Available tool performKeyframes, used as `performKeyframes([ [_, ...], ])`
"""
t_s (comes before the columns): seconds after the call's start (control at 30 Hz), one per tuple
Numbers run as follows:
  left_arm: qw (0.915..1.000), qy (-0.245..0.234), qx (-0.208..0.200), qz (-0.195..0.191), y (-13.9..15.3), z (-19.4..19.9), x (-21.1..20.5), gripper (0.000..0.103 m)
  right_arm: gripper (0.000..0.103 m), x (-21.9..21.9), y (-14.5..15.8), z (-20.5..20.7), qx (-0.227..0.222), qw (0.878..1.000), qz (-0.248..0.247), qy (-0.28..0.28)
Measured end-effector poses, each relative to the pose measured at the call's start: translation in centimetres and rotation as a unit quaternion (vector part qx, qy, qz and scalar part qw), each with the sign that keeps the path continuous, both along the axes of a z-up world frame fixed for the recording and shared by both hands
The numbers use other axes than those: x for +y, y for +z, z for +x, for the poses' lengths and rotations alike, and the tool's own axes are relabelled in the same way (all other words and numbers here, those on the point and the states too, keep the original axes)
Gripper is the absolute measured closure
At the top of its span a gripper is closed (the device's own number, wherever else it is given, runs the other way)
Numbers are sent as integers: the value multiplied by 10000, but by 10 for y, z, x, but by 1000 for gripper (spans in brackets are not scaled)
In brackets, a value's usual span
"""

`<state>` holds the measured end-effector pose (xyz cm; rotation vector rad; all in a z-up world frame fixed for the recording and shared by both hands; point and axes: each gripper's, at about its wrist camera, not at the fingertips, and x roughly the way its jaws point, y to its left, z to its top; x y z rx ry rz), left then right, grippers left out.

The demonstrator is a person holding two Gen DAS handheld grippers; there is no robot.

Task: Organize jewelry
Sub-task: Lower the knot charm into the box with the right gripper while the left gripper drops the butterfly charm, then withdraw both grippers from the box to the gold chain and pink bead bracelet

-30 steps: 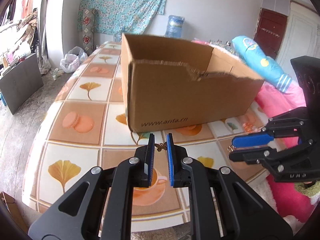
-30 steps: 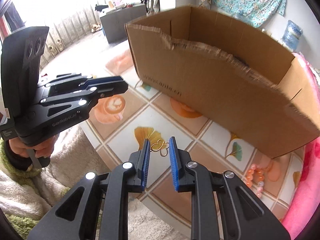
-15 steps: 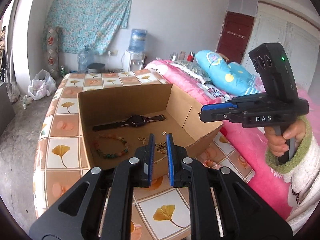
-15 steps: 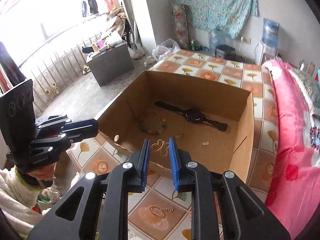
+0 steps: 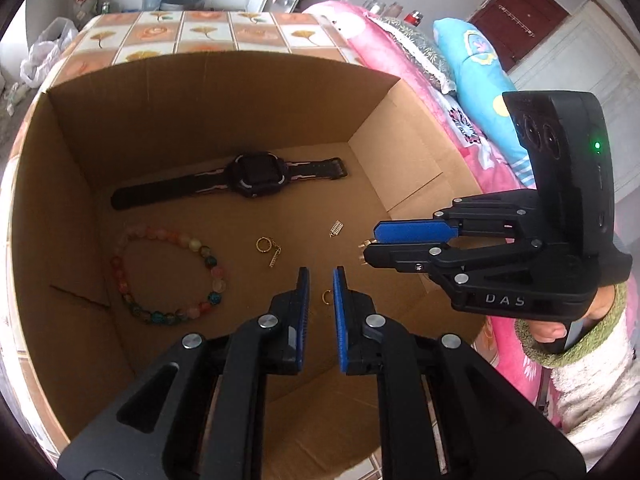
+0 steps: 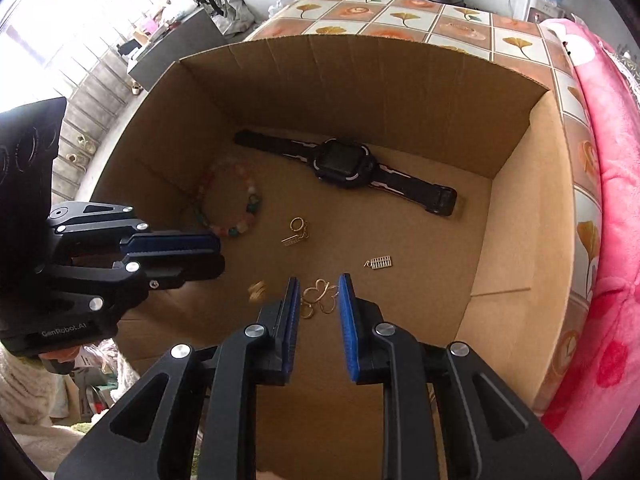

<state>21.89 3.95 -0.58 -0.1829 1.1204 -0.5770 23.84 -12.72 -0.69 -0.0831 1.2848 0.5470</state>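
Gold earring (image 6: 318, 298): pinched in right gripper (image 6: 319, 294), above box (image 5: 208, 92) floor's near edge.
Left gripper (image 5: 319, 286): nearly closed; grip unclear.

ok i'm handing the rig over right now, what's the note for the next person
Left gripper: jaws narrow, small gold piece seen between them, grip unclear.
Right gripper: jaws shut on gold butterfly piece.
Both hang over the open cardboard box.
In the box: watch, bead bracelet, gold ring charm, small flat charm.
Left to do: release both pieces into the box.
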Motion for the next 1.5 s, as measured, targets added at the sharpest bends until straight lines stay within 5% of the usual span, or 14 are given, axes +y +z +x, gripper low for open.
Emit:
performKeyframes([
  [0.23, 9999, 110, -89, 82, 4, 1, 2, 81, 75, 4, 9, 0, -213, 9998, 53, 14],
  [0.43, 9963, 224, -806, 191, 33, -21, 11, 73, 75, -4, 40, -19, -762, 9966, 289, -125],
  [0.77, 9780, 178, -2067, 225, 74, -133, 40, 42, 74, -37, 117, -154, -2291, 9680, 1017, -111],
  [0.87, 9766, 152, -2137, 211, 67, -167, 47, 31, 74, -45, 104, -186, -2204, 9671, 1241, -260],
  [1.07, 9830, 413, -1683, 600, 12, -196, 41, 21, 74, -48, 26, -201, -1378, 9776, 1349, -844],
  [1.27, 9741, 865, -1317, 1623, -49, -187, 34, 21, 76, -28, -25, -186, -1209, 9843, 520, -1177],
  [1.5, 9696, 1114, -1088, 1888, -68, -182, 38, 18, 86, -21, -47, -174, -973, 9850, 201, -1407],
])
